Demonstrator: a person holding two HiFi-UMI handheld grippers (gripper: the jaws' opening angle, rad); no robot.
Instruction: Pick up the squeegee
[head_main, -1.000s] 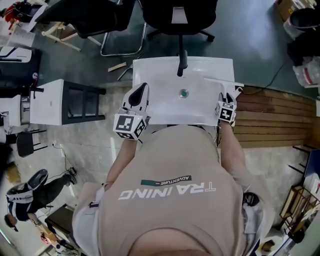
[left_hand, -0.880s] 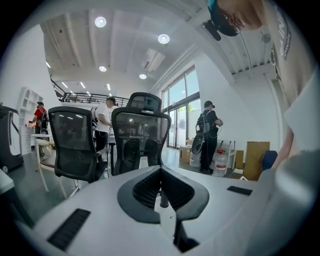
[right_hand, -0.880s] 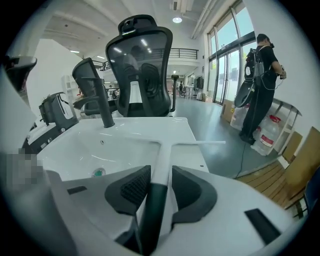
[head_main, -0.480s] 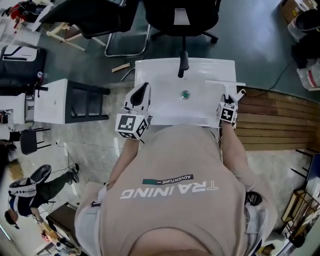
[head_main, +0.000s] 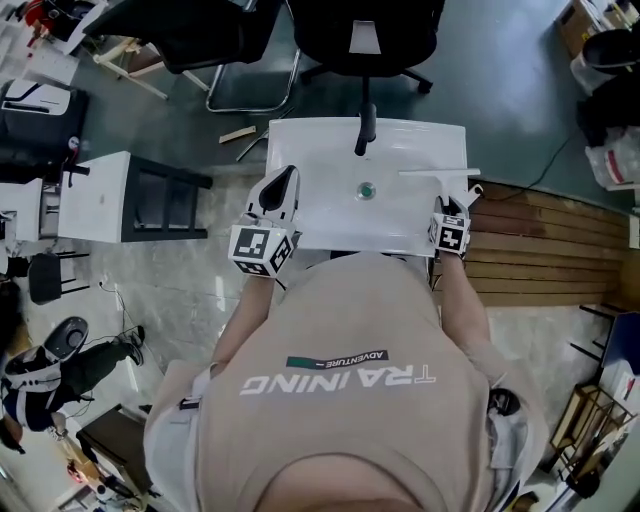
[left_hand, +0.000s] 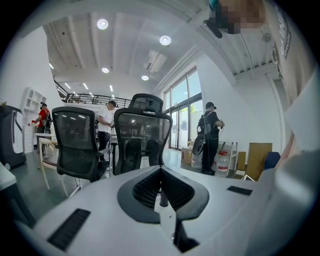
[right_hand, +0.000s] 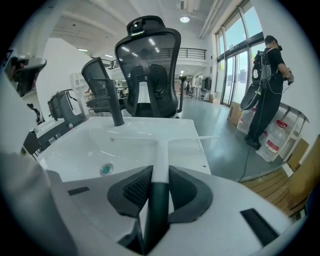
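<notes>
Right gripper view: squeegee blade-end forward

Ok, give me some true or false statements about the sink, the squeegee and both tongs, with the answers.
1. The squeegee handle sits between the right tongs. True; they have just been closing on it.
2. The left tongs hold the faucet. False: they are shut and empty, at the left edge of the sink.
3. The faucet is black. True.
4. The squeegee's blade lies on the floor. False: it is over the sink's right side.
</notes>
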